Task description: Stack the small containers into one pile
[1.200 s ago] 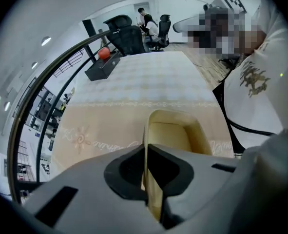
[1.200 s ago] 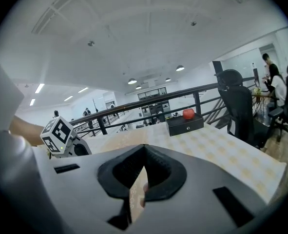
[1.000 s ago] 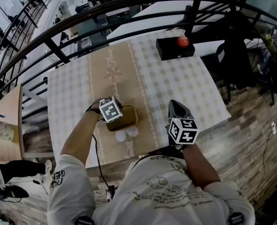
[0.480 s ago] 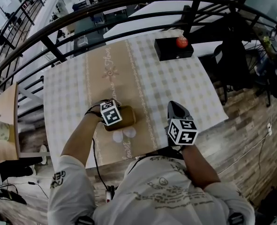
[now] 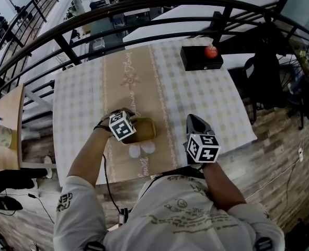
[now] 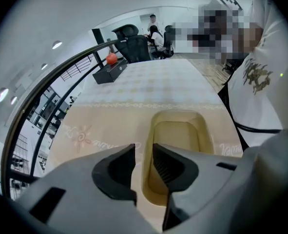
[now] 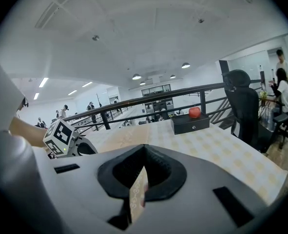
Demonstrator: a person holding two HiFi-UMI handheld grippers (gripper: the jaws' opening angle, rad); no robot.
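- Left gripper (image 6: 144,155): I read the jaws as nearly together, pinching the container's (image 6: 178,114) left wall. One jaw is inside, one outside.
- Container: tan, rounded-rectangle tub, upright on the runner (image 5: 128,72) near my edge of the table (image 5: 212,98). In the left gripper view I see only bare bottom inside, no contents. I can't tell whether it's one tub or several nested.
- Two small white rounds (image 5: 134,150) lie on the runner just beside the tub's near side, side by side. They're too small in the head view for me to say what they are, or whether they touch the tub.
- Right gripper (image 7: 144,150): jaws pressed together at the tips, holding nothing. The only thing I see in the slit below the tips is a sliver of patterned runner. It hangs over the checked cloth to the right of the tub, apart from it.
- Black box (image 5: 196,60) sits at the far right corner of the table with a red apple (image 5: 211,51) on top, well away from both grippers.
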